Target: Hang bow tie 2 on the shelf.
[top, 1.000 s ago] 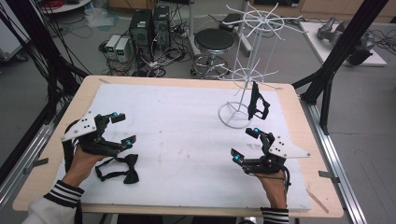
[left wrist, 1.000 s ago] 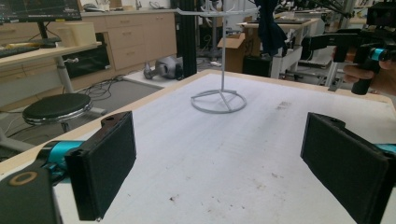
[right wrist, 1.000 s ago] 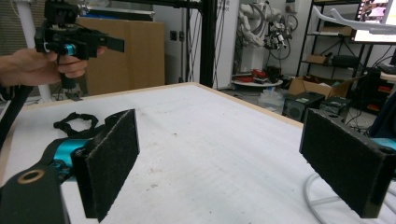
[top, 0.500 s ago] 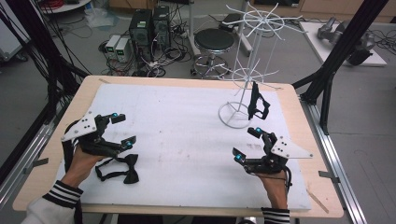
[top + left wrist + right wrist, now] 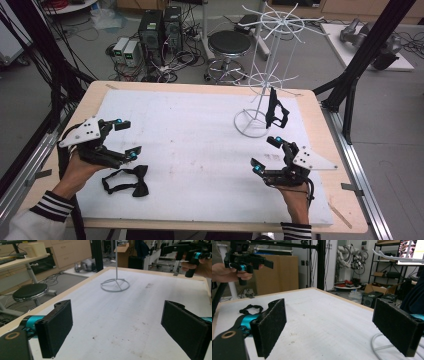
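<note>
A black bow tie [image 5: 127,181] lies flat on the white mat near the front left, also seen in the right gripper view [image 5: 252,308]. My left gripper [image 5: 127,139] hovers open just above and behind it, with nothing between its pads [image 5: 56,330]. A second black bow tie [image 5: 276,111] hangs from a lower arm of the white wire rack [image 5: 265,75]. My right gripper [image 5: 265,154] is held open in front of the rack's ring base [image 5: 252,122], also empty. Its right pad [image 5: 397,325] sits near the base wire [image 5: 382,347].
The white mat [image 5: 200,145] covers most of the wooden table [image 5: 320,125]. Black frame posts [image 5: 360,65] stand at both sides. A stool [image 5: 229,45] and computer boxes [image 5: 160,30] sit on the floor behind the far edge.
My right gripper has shifted very slightly to the right. The left gripper and both bow ties have stayed put.
</note>
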